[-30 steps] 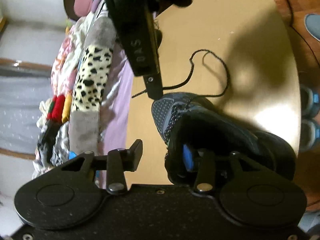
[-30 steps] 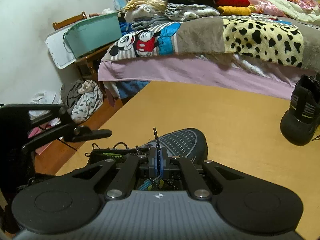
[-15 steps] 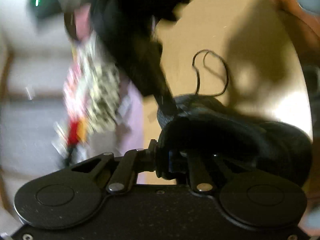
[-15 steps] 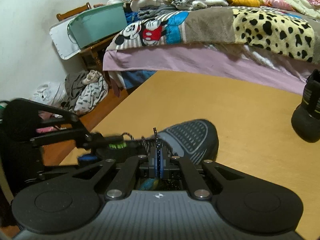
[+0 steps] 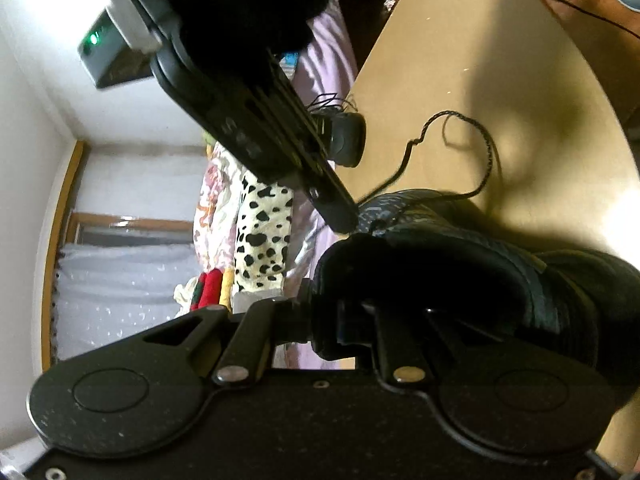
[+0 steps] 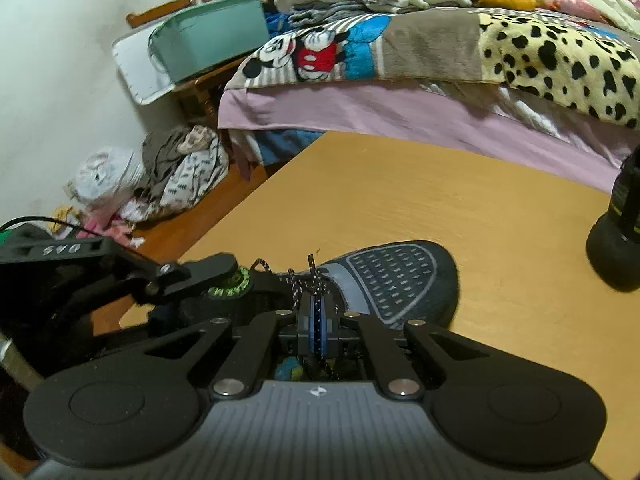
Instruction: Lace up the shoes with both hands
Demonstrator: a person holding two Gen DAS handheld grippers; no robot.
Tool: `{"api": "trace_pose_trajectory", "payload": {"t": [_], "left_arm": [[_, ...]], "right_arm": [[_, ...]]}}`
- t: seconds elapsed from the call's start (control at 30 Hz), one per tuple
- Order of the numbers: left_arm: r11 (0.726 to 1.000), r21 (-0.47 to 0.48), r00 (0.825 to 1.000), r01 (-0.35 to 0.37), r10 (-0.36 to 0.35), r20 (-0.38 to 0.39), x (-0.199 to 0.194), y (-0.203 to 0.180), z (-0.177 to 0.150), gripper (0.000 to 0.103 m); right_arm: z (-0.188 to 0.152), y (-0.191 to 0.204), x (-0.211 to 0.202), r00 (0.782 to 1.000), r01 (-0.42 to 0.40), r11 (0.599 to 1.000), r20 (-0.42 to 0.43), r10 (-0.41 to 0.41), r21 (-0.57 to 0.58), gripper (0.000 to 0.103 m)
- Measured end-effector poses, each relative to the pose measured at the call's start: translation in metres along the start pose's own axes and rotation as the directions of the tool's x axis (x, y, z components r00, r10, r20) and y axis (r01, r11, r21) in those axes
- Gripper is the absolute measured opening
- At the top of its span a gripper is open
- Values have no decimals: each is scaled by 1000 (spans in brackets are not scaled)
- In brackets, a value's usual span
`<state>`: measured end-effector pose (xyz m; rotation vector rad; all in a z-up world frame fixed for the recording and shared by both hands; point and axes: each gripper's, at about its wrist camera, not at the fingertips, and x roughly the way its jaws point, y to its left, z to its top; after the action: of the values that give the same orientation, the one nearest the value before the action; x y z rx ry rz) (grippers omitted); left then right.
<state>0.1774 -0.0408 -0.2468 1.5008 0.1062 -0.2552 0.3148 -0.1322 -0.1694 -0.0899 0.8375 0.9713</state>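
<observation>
I found the dark mesh-toed sports shoe (image 6: 394,280) lying on the tan wooden table (image 6: 460,208), low and centre in the right wrist view, toe toward the right of the frame; my right gripper (image 6: 316,316) was clenched on the black speckled shoelace (image 6: 310,280), which rose out between its blue pads (image 6: 320,322) above the eyelets; in the left wrist view my left gripper (image 5: 320,316) was closed against the shoe's black collar (image 5: 400,264), low centre of the frame; a loose run of the lace looped over the table in the upper right; a second dark shoe (image 6: 618,248) stood at the right edge, well apart; a bed with a leopard-print blanket (image 6: 560,60) filled the upper right.
</observation>
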Motion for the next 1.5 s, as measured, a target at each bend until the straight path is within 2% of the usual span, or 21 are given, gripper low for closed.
{"api": "trace_pose_trajectory", "payload": {"t": [0.13,0.3,0.67,0.9,1.07,1.5], "left_arm": [[1000,-26,1000,-7,7,-2,5,-2,-2,11],[999,-53,1000,-4,4,-2,4,-1,-1,11],[997,-55,999,45,-45,3,5,8,-3,11],[997,-42,998,63,-63,-6,5,8,-1,11],[995,-67,997,74,-75,-19,8,12,-2,11],[995,-45,996,94,-95,-1,6,12,-3,10]], "right_arm": [[4,1,-3,998,-11,999,-66,8,-50,5],[3,12,9,988,2,992,-154,-21,-123,5],[13,22,17,980,12,986,-193,-44,-168,5],[16,34,22,967,45,967,-231,-105,-250,5],[12,46,28,952,62,943,-264,-154,-328,5],[13,52,28,948,80,928,-260,-184,-365,5]]}}
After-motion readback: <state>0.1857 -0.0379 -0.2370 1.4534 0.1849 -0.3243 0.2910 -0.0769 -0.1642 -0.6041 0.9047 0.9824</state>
